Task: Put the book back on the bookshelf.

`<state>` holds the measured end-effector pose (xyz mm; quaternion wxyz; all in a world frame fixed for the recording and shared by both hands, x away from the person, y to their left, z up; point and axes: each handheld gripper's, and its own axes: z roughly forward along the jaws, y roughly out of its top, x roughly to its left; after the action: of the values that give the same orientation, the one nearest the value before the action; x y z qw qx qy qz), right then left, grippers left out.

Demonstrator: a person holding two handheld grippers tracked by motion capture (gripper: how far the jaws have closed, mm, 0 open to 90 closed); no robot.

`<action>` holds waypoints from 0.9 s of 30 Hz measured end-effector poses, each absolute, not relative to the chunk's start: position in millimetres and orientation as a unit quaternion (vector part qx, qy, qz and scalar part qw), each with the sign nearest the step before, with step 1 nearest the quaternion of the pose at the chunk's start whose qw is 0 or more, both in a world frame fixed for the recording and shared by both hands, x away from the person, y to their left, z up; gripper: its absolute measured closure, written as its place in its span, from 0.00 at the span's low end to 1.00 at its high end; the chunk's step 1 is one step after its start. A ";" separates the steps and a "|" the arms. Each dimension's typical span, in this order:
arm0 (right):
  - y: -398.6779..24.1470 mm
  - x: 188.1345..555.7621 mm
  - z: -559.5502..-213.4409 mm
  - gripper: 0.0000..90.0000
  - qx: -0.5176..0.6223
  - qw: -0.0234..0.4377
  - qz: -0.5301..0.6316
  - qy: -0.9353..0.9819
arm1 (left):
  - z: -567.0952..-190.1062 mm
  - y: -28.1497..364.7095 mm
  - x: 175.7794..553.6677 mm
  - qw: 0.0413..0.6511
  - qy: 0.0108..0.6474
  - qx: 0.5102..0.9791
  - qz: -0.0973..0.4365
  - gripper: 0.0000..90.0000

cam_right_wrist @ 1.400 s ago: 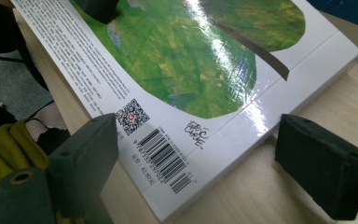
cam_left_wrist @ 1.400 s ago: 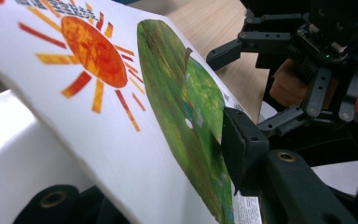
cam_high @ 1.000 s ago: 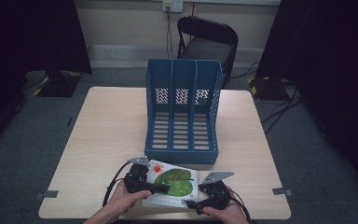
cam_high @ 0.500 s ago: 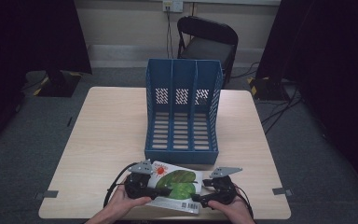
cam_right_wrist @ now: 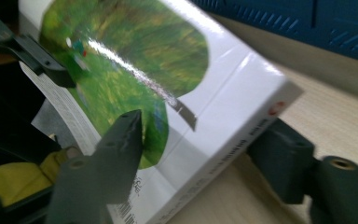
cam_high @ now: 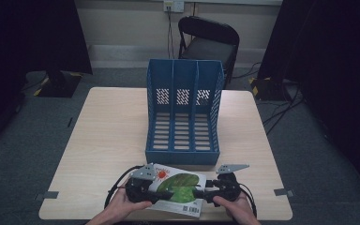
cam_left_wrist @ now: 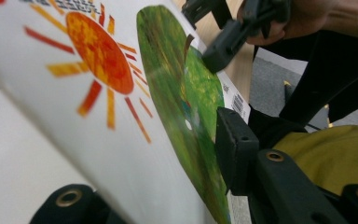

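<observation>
A white book with an orange sun and a green shape on its cover hangs tilted over the table's front edge, between both grippers. My left gripper is shut on its left part, with one jaw on the green print and the other under the cover. My right gripper has just been closing and now clamps the spine end, one jaw on the cover and one beneath. The left gripper view shows the right gripper farther off.
A blue file rack with three slots stands in the middle of the wooden table, just behind the book, and its wall rises close by. A dark chair stands beyond the table's far edge.
The right gripper has shifted along the book's right end and its jaws have closed on it. The book sits a little more tilted; the left gripper keeps its hold.
</observation>
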<state>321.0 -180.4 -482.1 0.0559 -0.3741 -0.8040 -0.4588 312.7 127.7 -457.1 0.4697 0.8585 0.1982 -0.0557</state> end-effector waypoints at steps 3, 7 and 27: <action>-184.0 318.2 -478.8 0.47 -0.372 0.053 -0.466 -0.801 | -457.6 127.9 313.4 0.467 0.199 0.860 -0.058 0.81; -185.8 314.2 -474.8 0.49 -0.363 0.046 -0.468 -0.805 | -457.9 129.7 315.2 0.465 0.206 0.859 -0.059 0.80; -188.5 301.0 -461.1 0.61 -0.309 0.059 -0.512 -0.800 | -464.7 140.1 328.2 0.466 0.255 0.845 -0.064 0.73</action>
<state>301.0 -188.5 -461.1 0.0590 -0.3086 -0.7998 -0.5116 328.2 140.1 -464.7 0.4655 0.8453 0.2545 -0.0635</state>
